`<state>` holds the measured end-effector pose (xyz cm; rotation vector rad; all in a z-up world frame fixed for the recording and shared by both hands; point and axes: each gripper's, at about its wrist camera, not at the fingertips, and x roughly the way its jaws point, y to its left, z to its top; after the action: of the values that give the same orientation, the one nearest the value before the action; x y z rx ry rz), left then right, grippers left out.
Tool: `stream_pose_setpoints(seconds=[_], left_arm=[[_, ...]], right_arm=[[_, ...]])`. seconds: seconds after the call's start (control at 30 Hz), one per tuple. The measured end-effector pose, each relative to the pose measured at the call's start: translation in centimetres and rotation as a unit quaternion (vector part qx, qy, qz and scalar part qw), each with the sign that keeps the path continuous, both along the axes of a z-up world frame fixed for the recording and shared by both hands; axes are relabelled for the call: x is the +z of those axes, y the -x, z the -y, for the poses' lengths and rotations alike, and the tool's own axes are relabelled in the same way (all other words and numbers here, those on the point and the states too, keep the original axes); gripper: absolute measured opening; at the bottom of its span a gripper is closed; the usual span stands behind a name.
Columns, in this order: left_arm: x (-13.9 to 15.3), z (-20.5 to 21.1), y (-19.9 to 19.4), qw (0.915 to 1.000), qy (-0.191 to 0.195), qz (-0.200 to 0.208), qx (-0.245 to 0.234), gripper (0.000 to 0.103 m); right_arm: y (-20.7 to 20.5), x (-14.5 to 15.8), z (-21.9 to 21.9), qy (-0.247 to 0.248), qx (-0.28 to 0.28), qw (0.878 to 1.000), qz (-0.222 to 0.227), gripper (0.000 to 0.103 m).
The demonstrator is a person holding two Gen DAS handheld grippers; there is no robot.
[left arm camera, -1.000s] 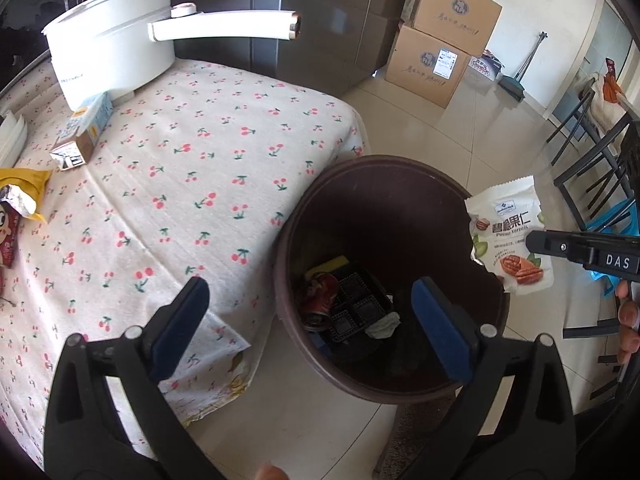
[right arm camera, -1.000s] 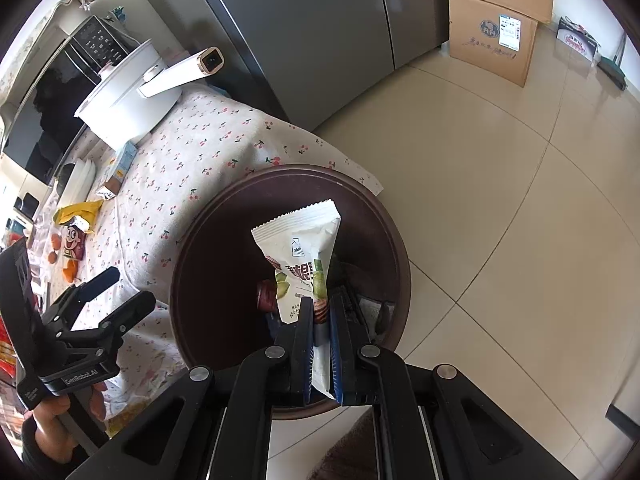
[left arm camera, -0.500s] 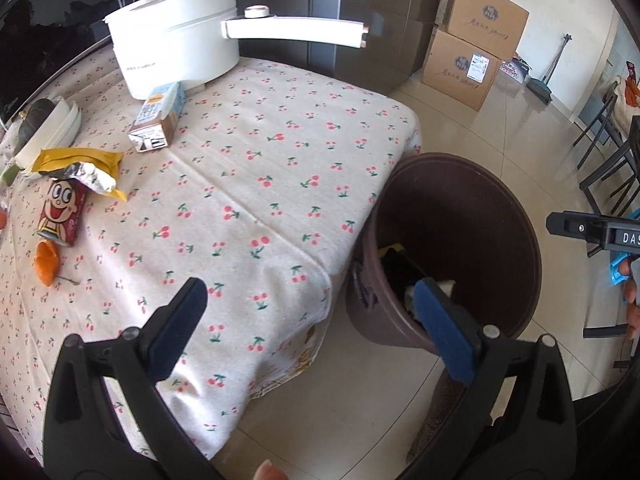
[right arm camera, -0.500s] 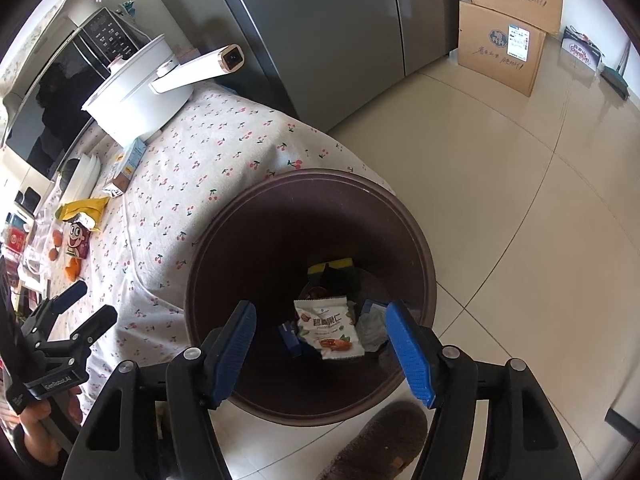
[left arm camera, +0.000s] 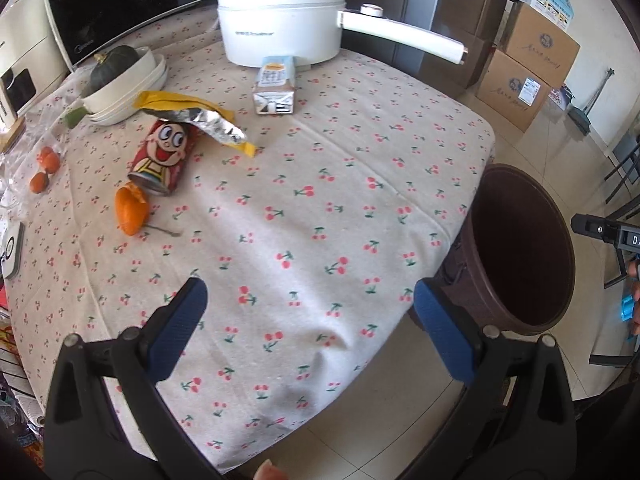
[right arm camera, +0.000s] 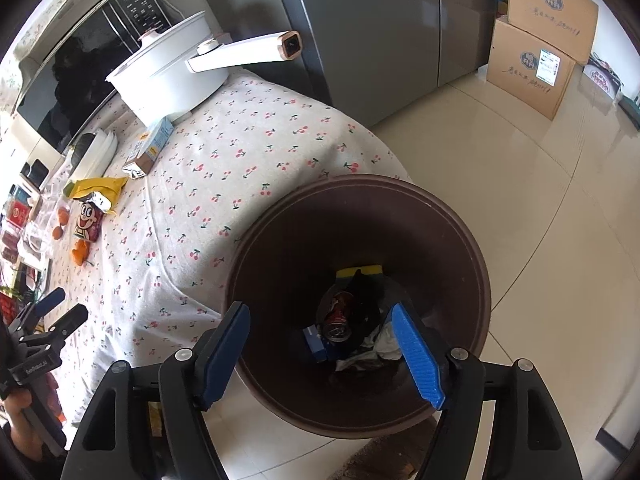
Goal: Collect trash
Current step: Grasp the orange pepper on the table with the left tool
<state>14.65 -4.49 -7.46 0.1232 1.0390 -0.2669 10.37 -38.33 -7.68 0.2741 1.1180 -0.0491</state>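
Observation:
A brown trash bin (right arm camera: 440, 224) stands on the floor at the table's corner; it also shows in the left wrist view (left arm camera: 520, 248). It holds a crushed red can (right arm camera: 338, 316), a blue box, crumpled paper and a yellow sponge. My right gripper (right arm camera: 328, 344) is open and empty above the bin. My left gripper (left arm camera: 316, 328) is open and empty over the table's near edge. On the cherry-print tablecloth (left arm camera: 320, 200) lie a red cartoon can (left arm camera: 162, 158), a yellow foil wrapper (left arm camera: 200, 118), an orange peel (left arm camera: 130, 210) and a small milk carton (left arm camera: 275, 86).
A white electric pot (left arm camera: 280, 28) with a long handle stands at the back of the table. Stacked white bowls with a dark squash (left arm camera: 120, 76) sit at the left. Cardboard boxes (left arm camera: 528, 64) and a grey fridge (right arm camera: 360, 32) stand beyond. Chairs stand at the right.
My right gripper opened and dropped the white nut packet into the bin. My left gripper swung left from over the bin to over the table.

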Motion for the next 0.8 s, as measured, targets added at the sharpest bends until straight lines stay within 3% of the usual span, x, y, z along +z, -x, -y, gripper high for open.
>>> stream_pose_setpoints(seconds=[0.4,0.63,0.8], left_arm=[[0.3,-8.2,-1.4,0.997,0.003,-0.005,0.077,0.102],[-1.1,-12.5,-4.4,0.9912,0.0,-0.031,0.129,0.102],[-3.1,-13.8,-6.8,0.9846,-0.025,-0.038,0.169,0.102]], right_arm=[[-3.3,0.7,-7.3,0.009,0.053,0.999,0.008,0.079],[-4.8,0.5,-11.0,0.032,0.085,0.996,0.007,0.081],[-5.5,-0.1,-12.3,0.039,0.096,0.995,0.0,0.081]])
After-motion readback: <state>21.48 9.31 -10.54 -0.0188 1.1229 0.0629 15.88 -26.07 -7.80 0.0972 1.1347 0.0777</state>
